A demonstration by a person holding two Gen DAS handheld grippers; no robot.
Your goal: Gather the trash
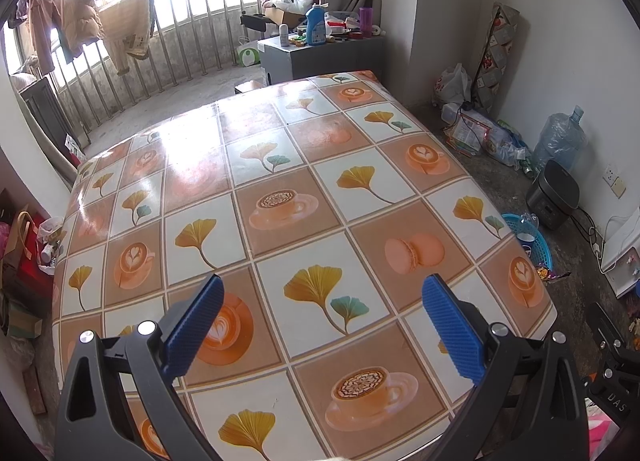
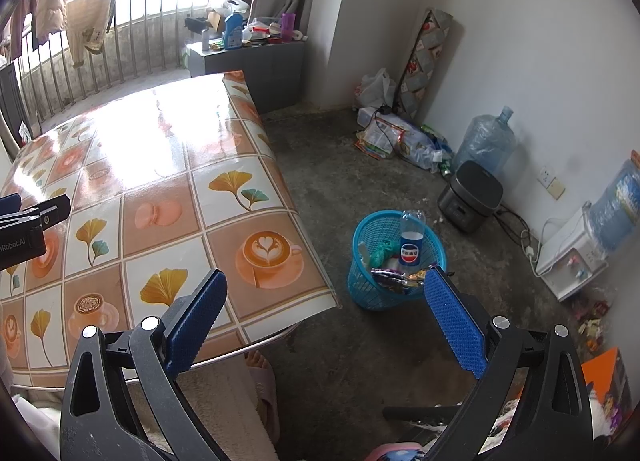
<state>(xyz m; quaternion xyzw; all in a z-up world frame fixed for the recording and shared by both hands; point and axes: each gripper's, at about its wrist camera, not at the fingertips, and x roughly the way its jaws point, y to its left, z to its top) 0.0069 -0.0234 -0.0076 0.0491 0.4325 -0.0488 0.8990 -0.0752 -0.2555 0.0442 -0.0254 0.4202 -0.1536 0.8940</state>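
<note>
Right wrist: blue basket [image 2: 362, 285] holds bottle [image 2: 411, 247], wrappers [image 2: 394, 276].

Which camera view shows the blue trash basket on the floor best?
The right wrist view. There the whole blue trash basket stands in sight on the floor beside the table, with a cola bottle and wrappers inside. The left wrist view shows only part of its rim behind the table edge.

A blue plastic basket [image 2: 394, 261] stands upright on the concrete floor beside the desk, holding a Pepsi bottle [image 2: 412, 241] standing upright, crumpled green trash [image 2: 380, 253] and snack wrappers [image 2: 396, 277] draped over its rim.
</note>
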